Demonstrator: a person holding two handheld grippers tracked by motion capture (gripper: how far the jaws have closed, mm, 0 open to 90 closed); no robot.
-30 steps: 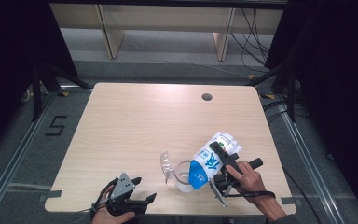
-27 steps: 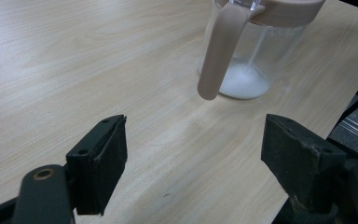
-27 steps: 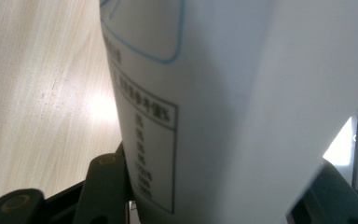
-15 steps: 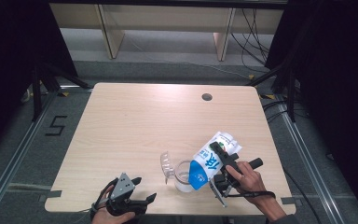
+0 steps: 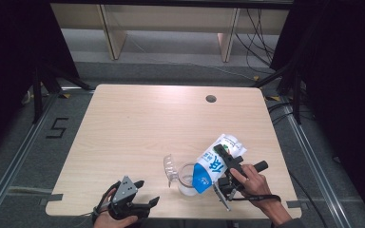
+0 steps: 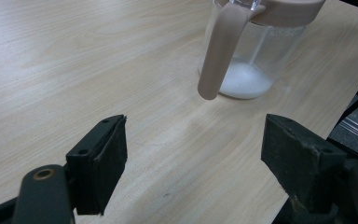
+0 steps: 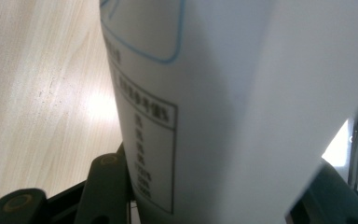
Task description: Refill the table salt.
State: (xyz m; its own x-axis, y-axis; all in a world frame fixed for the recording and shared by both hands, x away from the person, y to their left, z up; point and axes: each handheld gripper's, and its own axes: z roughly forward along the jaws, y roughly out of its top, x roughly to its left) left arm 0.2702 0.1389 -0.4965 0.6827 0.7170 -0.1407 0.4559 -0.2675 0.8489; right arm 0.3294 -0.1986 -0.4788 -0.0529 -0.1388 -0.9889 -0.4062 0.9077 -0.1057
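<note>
Item: milk carton (image 5: 215,162), white with a blue lower band and a green mark near its upturned base. It is tilting steeply, top end down over the mouth of the clear jug (image 5: 186,179), near the front right of the table (image 5: 138,123).

Item: clear jug, standing upright with a pale pinkish-beige rim and handle (image 6: 219,51), its lid flap (image 5: 169,167) standing open to the left. A shallow layer of white liquid is lying in its bottom.

Right gripper (image 5: 228,164): the hand is gripping it from the front right, and its jaws are clamping the carton's sides about halfway open.

Left gripper (image 5: 145,202): it is resting low at the table's front edge, pointing right toward the jug, jaws standing wide apart with nothing between them.

Writing: large white characters on the blue band and a boxed panel of small print on the carton's side, both too blurred to read.
</note>
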